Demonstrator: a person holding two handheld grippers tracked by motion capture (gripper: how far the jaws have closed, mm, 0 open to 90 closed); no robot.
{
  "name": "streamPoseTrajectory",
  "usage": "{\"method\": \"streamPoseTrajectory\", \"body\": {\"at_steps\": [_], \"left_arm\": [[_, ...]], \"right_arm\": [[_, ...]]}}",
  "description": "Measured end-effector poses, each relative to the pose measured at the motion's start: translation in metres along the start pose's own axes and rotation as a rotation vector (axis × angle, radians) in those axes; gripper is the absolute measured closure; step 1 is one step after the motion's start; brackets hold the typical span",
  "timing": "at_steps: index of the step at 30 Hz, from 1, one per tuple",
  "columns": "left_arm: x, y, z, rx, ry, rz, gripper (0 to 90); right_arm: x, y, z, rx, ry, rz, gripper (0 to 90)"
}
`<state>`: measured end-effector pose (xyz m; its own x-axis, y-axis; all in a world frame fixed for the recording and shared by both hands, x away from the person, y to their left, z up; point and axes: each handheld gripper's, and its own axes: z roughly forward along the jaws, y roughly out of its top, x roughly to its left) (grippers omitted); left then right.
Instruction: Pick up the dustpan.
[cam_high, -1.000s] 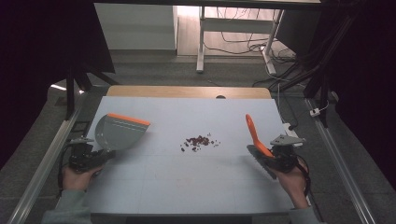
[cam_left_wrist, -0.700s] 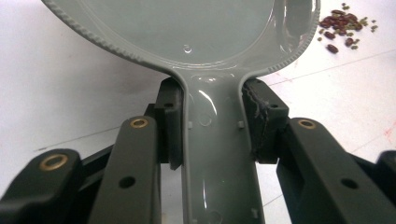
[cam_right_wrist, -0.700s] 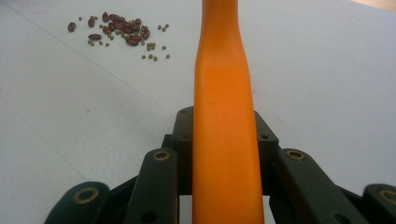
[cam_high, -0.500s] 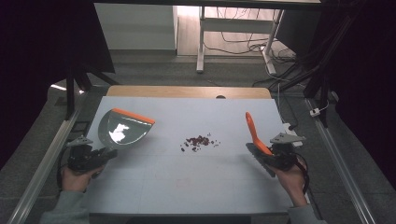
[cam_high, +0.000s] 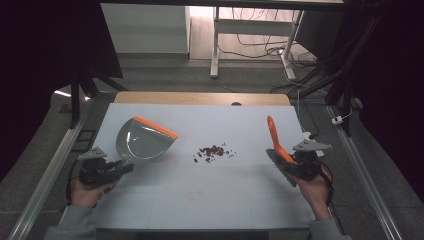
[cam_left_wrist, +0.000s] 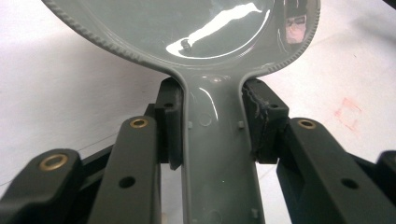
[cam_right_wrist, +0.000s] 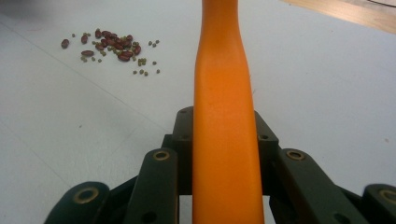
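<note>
Two tools: both in hand, one per gripper
Dustpan: grey plastic dustpan with orange lip (cam_high: 145, 140), held tilted above the white tabletop (cam_high: 200, 200), left of the spill
Dustpan handling: judged light, stiff, glossy and a little slippery; best taken by the narrow neck of the handle (cam_left_wrist: 212, 126)
Left gripper (cam_high: 120, 167): jaws clenched on that neck, pads (cam_left_wrist: 170, 126) pressing both sides
Brush: orange plastic handle (cam_right_wrist: 223, 116), rising from the right gripper (cam_high: 280, 159); the head could not be made out
Brush handling: judged light and rigid, smooth; gripped low on the handle
Right gripper: jaws clamped on the orange handle
Spill: small heap of red beans and green peas (cam_high: 214, 151), loose, mid-table, between the tools, touched by neither
</note>
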<state>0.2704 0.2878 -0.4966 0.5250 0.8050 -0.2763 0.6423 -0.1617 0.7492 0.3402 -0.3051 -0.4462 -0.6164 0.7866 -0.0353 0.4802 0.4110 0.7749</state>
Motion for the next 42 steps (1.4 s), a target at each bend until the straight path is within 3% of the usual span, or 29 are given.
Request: {"method": "streamPoseTrajectory", "body": {"at_steps": [10,22,38,42], "left_arm": [[-0.014,0.003,-0.002,-0.004,-0.047,0.074,61.7],[-0.017,0.010,0.005,0.012,-0.124,0.163,61.7],[-0.026,0.006,0.012,0.102,-0.186,0.262,61.7],[-0.030,0.006,0.016,0.133,-0.184,0.287,61.7]], "right_arm": [[0.003,0.001,0.003,-0.001,0.017,-0.015,70.8],[0.005,-0.002,0.002,0.002,0.017,-0.015,70.8],[0.008,0.000,0.006,0.006,0.024,-0.025,70.8],[0.008,0.000,0.006,0.009,0.024,-0.024,70.8]]}}
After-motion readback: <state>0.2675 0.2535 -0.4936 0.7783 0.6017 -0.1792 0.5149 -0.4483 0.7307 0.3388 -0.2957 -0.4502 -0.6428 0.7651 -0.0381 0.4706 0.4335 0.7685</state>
